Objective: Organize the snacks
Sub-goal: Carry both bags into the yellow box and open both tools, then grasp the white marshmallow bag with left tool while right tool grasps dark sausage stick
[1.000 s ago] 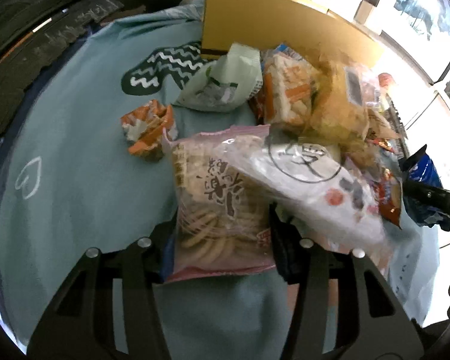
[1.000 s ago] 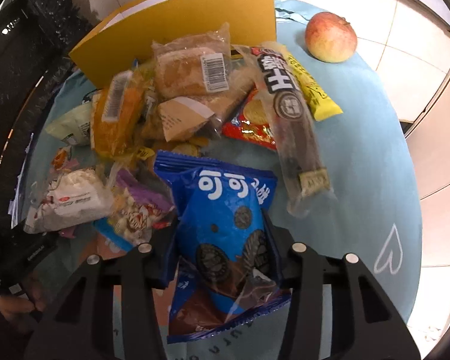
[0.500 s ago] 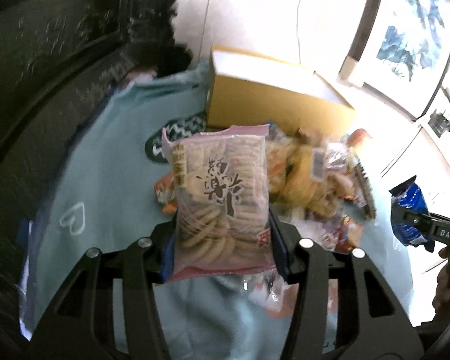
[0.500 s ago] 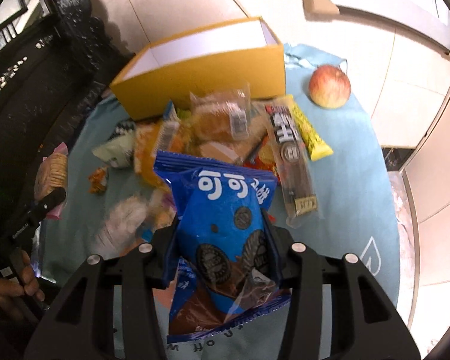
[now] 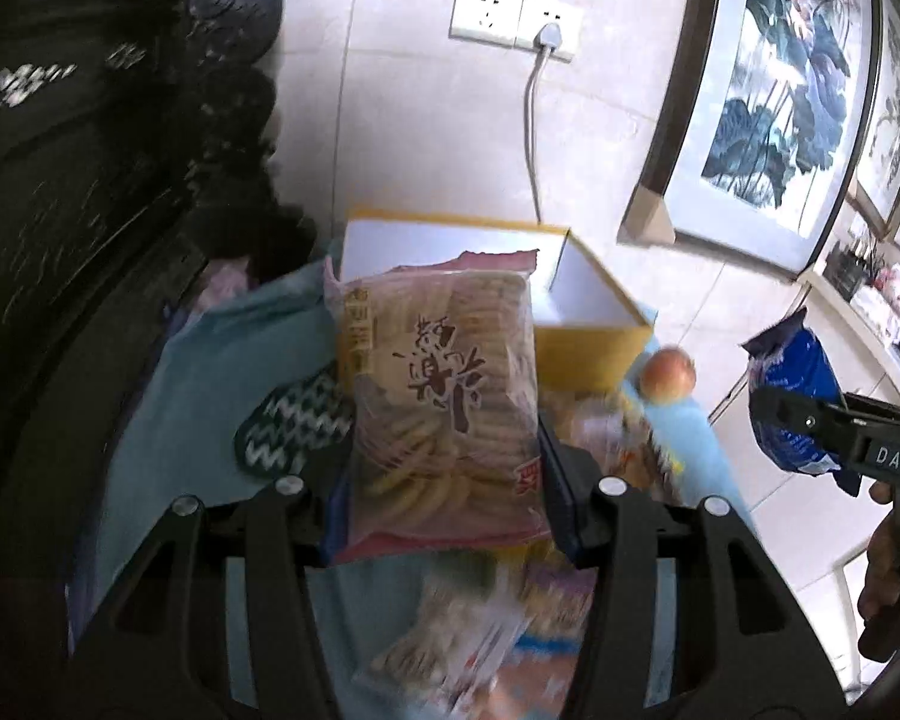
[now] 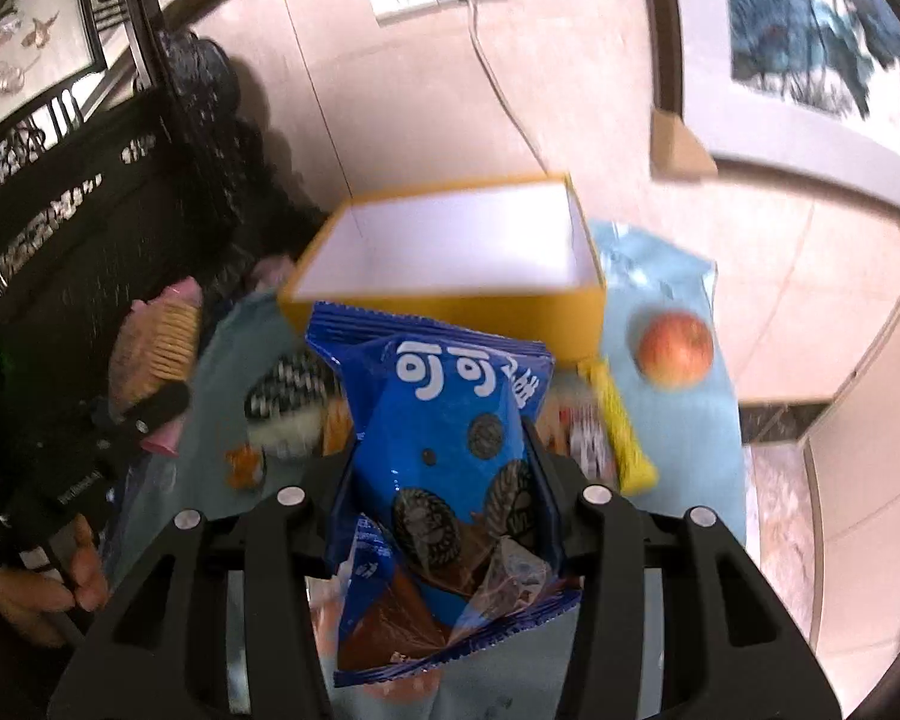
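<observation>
Teal tablecloth (image 6: 678, 420), tiled wall behind; apple (image 6: 675, 349) right of yellow box (image 6: 450, 306). Left gripper (image 5: 444, 480) clamps cracker bag (image 5: 444, 396), right gripper (image 6: 444, 480) clamps blue cookie bag (image 6: 450, 450); both block the snack pile.

Round table under a light blue cloth, snacks heaped on it.
Table cloth (image 6: 678, 420) carries an open yellow box (image 6: 450, 300) with white inside at the far edge, an apple (image 6: 675, 349) just right of the box, a yellow snack bar (image 6: 621, 426) beside the blurred pile of snack packets (image 5: 618, 438), and a small orange wrapper (image 6: 243, 462) lying apart on the left.
</observation>
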`<state>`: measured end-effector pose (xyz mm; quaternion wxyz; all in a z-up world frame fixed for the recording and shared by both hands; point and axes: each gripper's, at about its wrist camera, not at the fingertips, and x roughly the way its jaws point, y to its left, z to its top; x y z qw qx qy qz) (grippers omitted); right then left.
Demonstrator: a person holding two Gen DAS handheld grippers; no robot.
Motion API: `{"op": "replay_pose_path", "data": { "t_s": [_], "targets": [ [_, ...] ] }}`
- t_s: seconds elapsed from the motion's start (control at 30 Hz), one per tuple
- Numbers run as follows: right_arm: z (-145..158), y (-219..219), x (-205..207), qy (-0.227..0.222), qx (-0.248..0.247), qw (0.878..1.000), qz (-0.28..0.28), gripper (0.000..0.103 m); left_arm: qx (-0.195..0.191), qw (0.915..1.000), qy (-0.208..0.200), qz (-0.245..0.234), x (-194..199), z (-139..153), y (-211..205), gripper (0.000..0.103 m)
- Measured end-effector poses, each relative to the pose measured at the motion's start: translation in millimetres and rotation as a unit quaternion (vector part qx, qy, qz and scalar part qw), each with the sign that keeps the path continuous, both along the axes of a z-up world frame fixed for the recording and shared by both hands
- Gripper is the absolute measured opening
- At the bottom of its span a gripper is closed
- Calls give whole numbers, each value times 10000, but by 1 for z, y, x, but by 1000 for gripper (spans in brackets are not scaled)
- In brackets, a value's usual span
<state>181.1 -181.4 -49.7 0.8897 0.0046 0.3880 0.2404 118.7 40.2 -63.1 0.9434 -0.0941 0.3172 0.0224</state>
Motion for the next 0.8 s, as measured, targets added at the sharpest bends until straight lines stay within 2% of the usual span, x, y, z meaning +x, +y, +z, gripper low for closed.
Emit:
{"op": "replay_pose_path", "data": {
  "t_s": [0.23,0.37,0.4,0.43,0.47,0.5,0.6,0.67,0.8],
  "targets": [
    [40,13,82,-308,-5,9995,-47,48,23,9999,-128,92,82,25,-5,52],
    [55,26,142,-364,67,9992,-181,48,224,9994,-77,259,140,36,3,53],
    [56,32,153,-325,32,9993,-175,50,261,9990,-40,353,155,38,7,58],
    [57,37,165,-302,-83,9993,-192,53,297,9987,-4,419,164,39,10,69],
    [57,42,175,-331,-258,9988,-261,67,353,9979,58,534,176,40,15,91],
    [59,45,184,-455,-443,9972,-387,73,395,9972,59,639,183,41,20,96],
    [62,43,186,-443,-347,9979,-323,74,521,9961,90,713,186,46,28,96],
    [63,40,179,-468,-271,9982,-262,74,584,9960,-24,683,175,49,31,98],
    [49,33,150,-390,-369,9985,-110,74,568,9960,56,681,147,43,27,98]
  ]
}}
